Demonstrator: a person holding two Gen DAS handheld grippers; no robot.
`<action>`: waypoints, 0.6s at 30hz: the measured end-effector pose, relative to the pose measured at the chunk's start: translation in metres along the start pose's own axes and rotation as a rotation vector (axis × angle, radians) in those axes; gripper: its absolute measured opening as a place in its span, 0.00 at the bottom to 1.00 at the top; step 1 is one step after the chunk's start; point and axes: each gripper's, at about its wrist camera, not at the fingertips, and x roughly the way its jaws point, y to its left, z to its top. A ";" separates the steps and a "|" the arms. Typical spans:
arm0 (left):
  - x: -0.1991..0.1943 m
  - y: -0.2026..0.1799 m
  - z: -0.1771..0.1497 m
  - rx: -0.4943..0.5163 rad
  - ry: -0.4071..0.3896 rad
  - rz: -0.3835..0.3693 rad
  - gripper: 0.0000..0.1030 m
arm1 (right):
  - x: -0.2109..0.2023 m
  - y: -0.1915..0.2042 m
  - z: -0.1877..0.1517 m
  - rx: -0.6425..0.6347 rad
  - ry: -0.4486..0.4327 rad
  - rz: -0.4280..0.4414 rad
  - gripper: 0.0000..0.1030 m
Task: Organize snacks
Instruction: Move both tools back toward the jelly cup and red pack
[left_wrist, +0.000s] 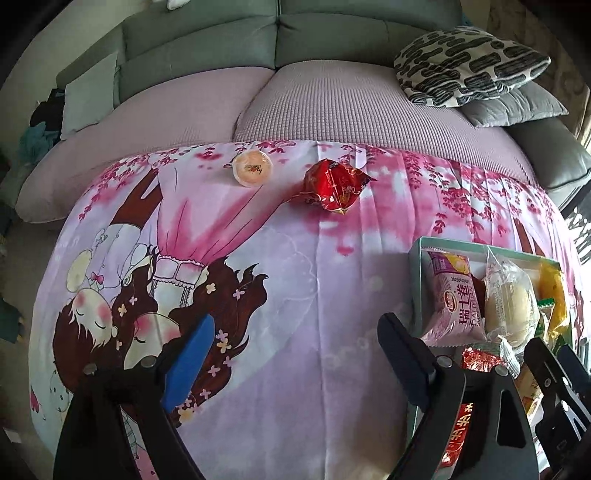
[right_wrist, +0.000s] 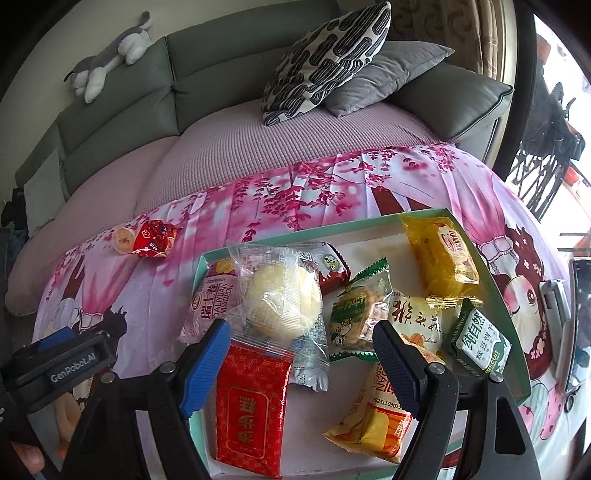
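A shallow green-rimmed box (right_wrist: 491, 273) lies on the pink cartoon cloth and holds several wrapped snacks: a clear-wrapped bun (right_wrist: 280, 302), a red packet (right_wrist: 251, 406), a yellow packet (right_wrist: 443, 266), a pink roll (right_wrist: 210, 306). My right gripper (right_wrist: 303, 350) hovers open and empty over the box. A red wrapped snack (left_wrist: 334, 184) and a round jelly cup (left_wrist: 252, 169) lie on the cloth far ahead of my left gripper (left_wrist: 295, 343), which is open and empty. The box (left_wrist: 415, 280) shows at the right of the left wrist view.
A grey sofa with a mauve seat cover (left_wrist: 332, 110) stands behind the cloth. A patterned cushion (right_wrist: 328, 59) and a grey cushion (right_wrist: 384, 74) lie at its right end. A plush toy (right_wrist: 110, 55) lies on the sofa back. A phone-like object (right_wrist: 569, 317) lies at the cloth's right edge.
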 end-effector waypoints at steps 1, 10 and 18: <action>0.000 0.000 0.000 -0.005 0.000 -0.003 0.88 | 0.000 0.000 0.000 0.001 0.000 0.001 0.80; 0.003 0.001 -0.001 -0.021 0.005 -0.010 0.98 | 0.003 -0.002 -0.001 0.012 -0.007 -0.001 1.00; 0.001 0.001 0.000 -0.003 0.011 -0.016 0.98 | 0.003 0.000 -0.002 0.005 -0.001 -0.004 1.00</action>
